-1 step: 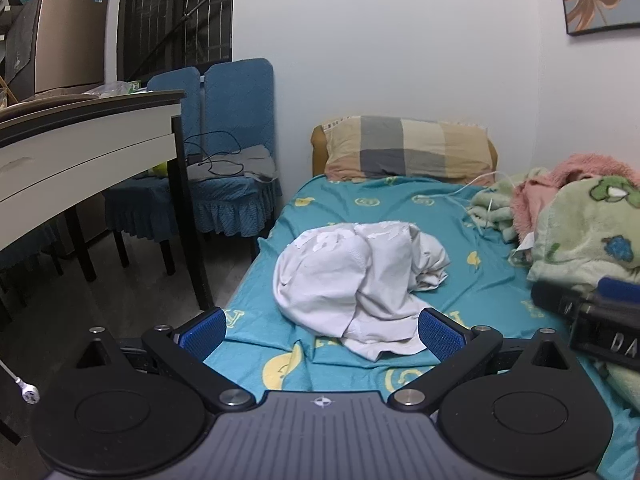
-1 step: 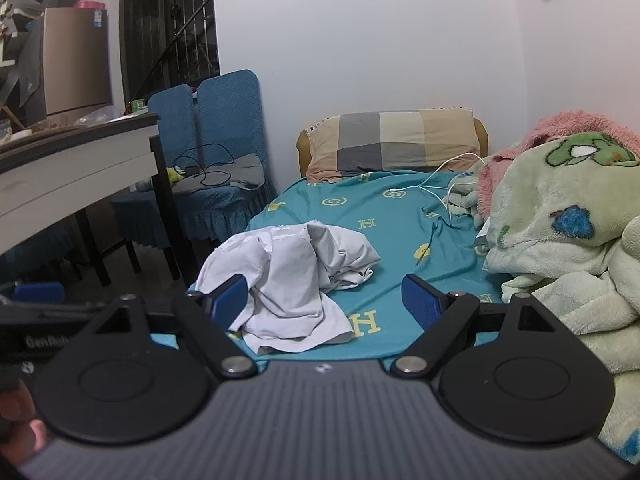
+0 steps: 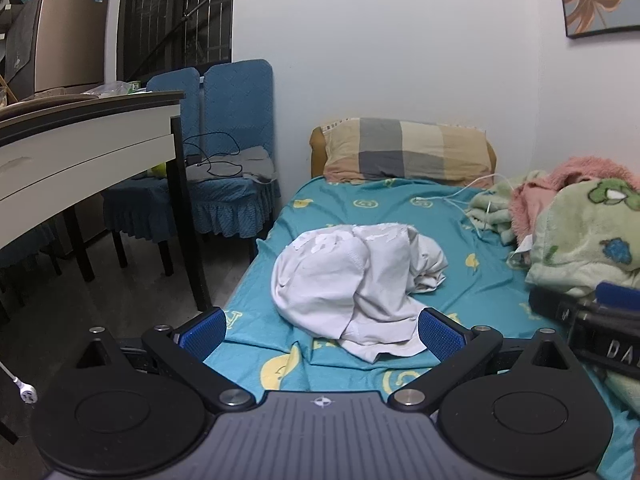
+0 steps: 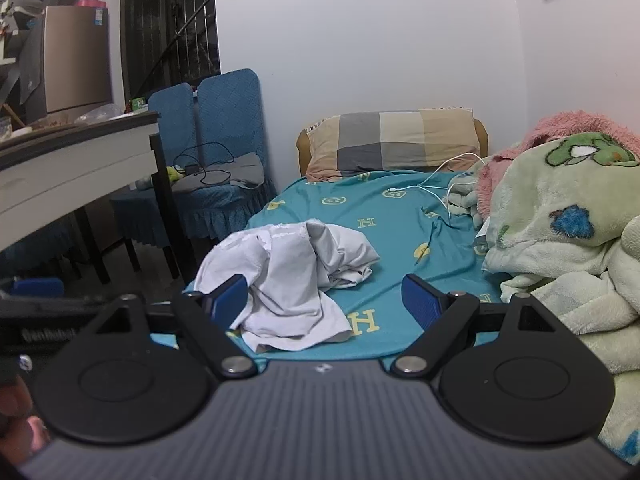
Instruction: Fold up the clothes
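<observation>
- Two grippers, both spread wide with nothing between the fingers; left gripper (image 3: 322, 330) held over the near end of the bed, right gripper (image 4: 326, 300) likewise, just to its right
- left gripper's blue pads (image 3: 440, 334) sit either side of the garment's near hem in its own view, not gripping it; whether they touch the cloth cannot be told
- white garment (image 3: 352, 280) lies crumpled in a heap on the teal bedsheet (image 3: 460, 284), toward the bed's left edge, unfolded; same heap in the right view (image 4: 288, 272), partly behind that gripper's left finger
- bedsheet teal with yellow logo print; loose wrinkles near the garment
- plaid pillow (image 3: 404, 156) at the head of the bed against the wall
- pale green fleece blanket (image 4: 560, 232) piled along the bed's right side, pink blanket (image 4: 560, 128) behind it; well apart from the garment
- white cable (image 4: 432, 184) trails across the sheet near the pillow
- blue chairs (image 3: 224, 120) beside the bed; white-fronted surface (image 3: 80, 148) at left
- right gripper's body shows at the right edge of the left view (image 3: 592, 320)
</observation>
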Demonstrator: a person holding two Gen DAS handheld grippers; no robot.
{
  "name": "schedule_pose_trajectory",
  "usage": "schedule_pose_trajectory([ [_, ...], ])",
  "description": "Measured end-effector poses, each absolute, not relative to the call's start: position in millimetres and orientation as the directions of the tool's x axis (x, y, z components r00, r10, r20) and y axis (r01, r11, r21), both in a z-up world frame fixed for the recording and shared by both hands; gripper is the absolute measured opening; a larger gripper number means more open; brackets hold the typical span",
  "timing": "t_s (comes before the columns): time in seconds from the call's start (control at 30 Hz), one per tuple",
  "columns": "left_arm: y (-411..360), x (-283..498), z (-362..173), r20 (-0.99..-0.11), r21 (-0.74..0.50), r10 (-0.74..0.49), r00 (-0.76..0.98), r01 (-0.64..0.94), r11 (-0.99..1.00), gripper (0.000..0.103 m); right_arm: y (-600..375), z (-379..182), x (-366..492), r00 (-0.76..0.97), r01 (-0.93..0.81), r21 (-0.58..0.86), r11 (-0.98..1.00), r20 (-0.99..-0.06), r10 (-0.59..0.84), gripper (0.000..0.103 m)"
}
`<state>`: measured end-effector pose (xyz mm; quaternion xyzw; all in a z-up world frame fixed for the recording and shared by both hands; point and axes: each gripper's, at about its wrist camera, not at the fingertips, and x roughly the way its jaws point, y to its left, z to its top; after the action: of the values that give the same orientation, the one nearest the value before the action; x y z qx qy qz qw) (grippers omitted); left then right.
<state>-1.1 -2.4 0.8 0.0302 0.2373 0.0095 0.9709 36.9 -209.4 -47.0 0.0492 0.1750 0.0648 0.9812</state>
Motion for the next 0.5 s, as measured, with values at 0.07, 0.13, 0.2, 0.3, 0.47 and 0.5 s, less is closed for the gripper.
schedule_pose_trajectory([
  [0.07,-5,-2,2,-0.455,0.068,0.034,0.890,-0.003,0.998,0.103,-211,-44,36,0.931,-0.107,0.127,0.986,-0.334,0.144,0.086],
  [0.13,-8,-4,3,-0.450,0.072,0.035,0.892,-0.003,0.997,0.103,-212,-41,35,0.932,-0.104,0.135,0.985,-0.332,0.144,0.086],
  [0.2,-11,-5,4,-0.445,0.076,0.036,0.895,-0.002,0.997,0.103,-214,-38,34,0.933,-0.101,0.144,0.985,-0.329,0.143,0.086],
  [0.3,-7,-2,-1,-0.454,0.056,0.019,0.891,0.007,0.998,0.103,-214,-45,40,0.926,-0.103,0.131,0.986,-0.349,0.143,0.086],
  [0.47,-4,3,-5,-0.465,0.042,0.013,0.885,0.008,0.999,0.103,-214,-51,40,0.927,-0.104,0.131,0.986,-0.346,0.144,0.086],
  [0.5,-5,3,-5,-0.465,0.040,0.011,0.885,0.009,0.999,0.103,-214,-51,39,0.927,-0.104,0.131,0.986,-0.345,0.144,0.086],
])
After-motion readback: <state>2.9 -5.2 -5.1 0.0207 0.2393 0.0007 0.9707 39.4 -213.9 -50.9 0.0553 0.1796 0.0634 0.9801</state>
